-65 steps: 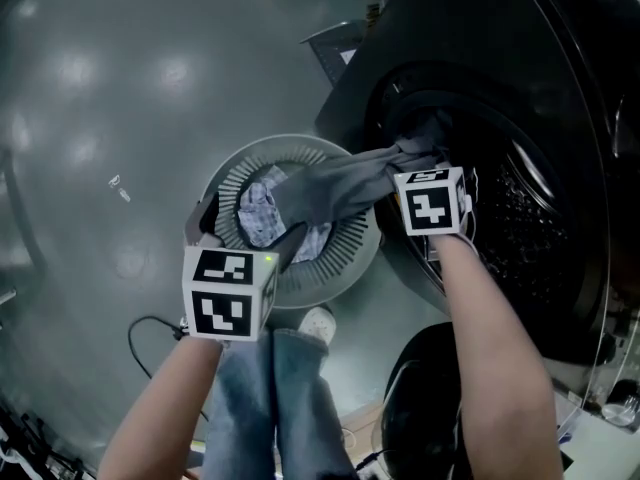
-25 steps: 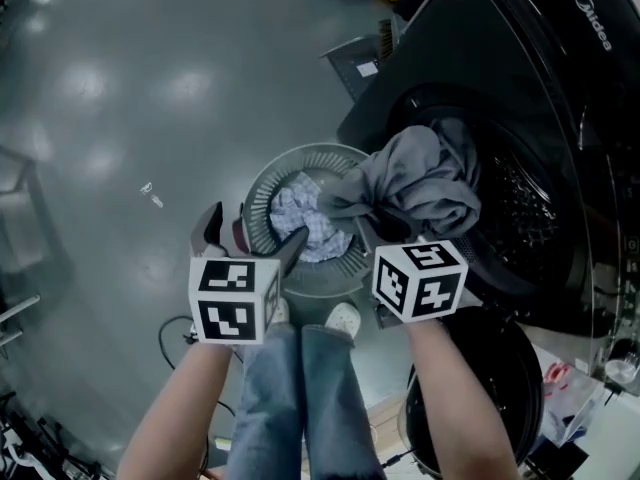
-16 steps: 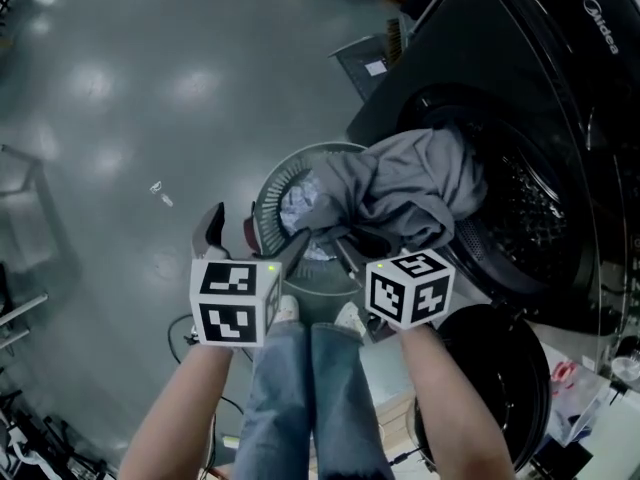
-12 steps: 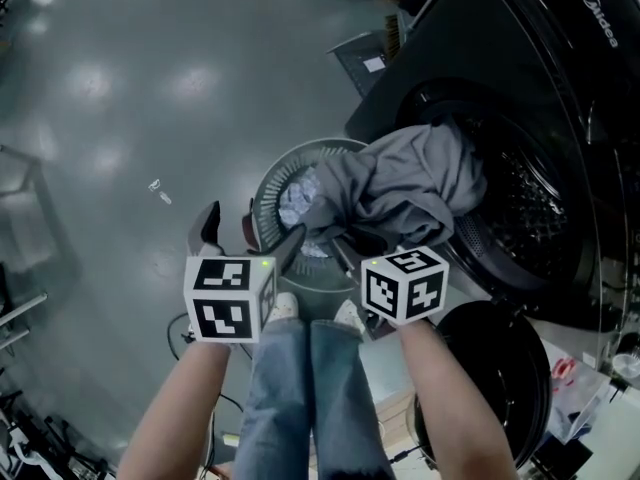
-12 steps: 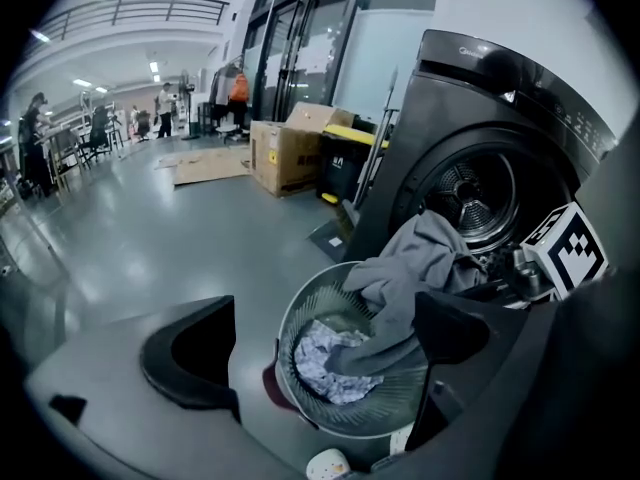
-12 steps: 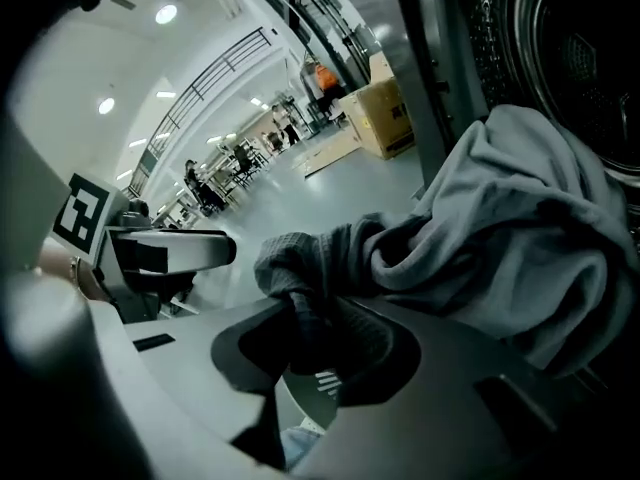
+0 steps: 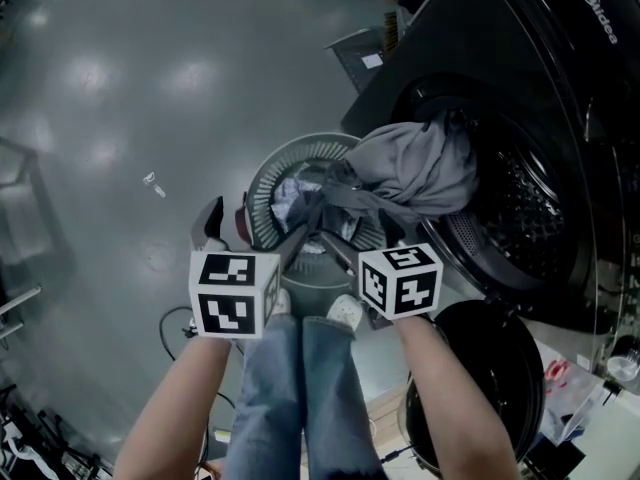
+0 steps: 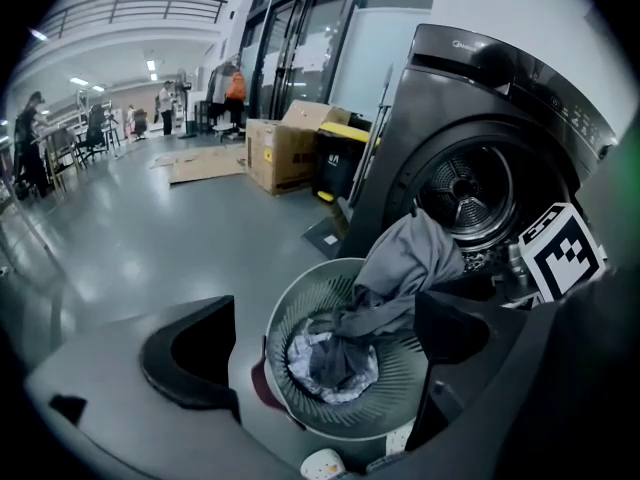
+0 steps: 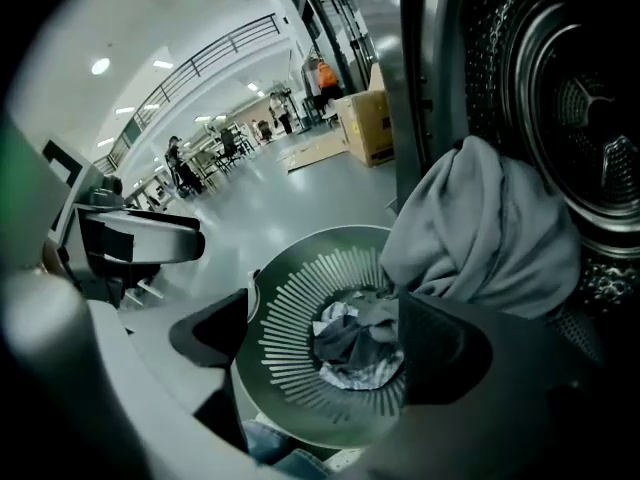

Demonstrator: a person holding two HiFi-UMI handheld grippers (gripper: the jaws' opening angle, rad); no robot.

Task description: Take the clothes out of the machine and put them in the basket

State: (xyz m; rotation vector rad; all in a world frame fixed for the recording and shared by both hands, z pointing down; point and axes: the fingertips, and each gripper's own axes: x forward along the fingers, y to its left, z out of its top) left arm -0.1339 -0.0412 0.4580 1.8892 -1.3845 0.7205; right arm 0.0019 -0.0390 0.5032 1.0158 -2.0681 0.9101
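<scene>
A round grey slatted basket (image 7: pixel 262 173) stands on the floor in front of the dark washing machine (image 7: pixel 520 88). A grey garment (image 7: pixel 415 168) hangs from the machine's opening over the basket's rim, and its lower end lies inside on a pale checked cloth (image 7: pixel 285 193). My right gripper (image 7: pixel 360 240) hovers over the basket's near rim. Its jaws are opening and nothing is between them; the grey garment (image 9: pixel 480 233) lies just beyond the right jaw. My left gripper (image 7: pixel 250 230) is open and empty at the basket's left near side. The left gripper view looks down into the basket (image 8: pixel 300 313).
The machine's round door (image 7: pixel 480 378) hangs open at the lower right, close to my right arm. The perforated drum (image 7: pixel 520 208) is dark inside. The person's jeans and white shoes (image 7: pixel 345 311) stand right behind the basket. A cable (image 7: pixel 175 318) lies on the grey floor at the left.
My right gripper came down and left over the basket with the grey garment, then opened and let it go. Part of the garment dropped into the basket. The left gripper stayed put.
</scene>
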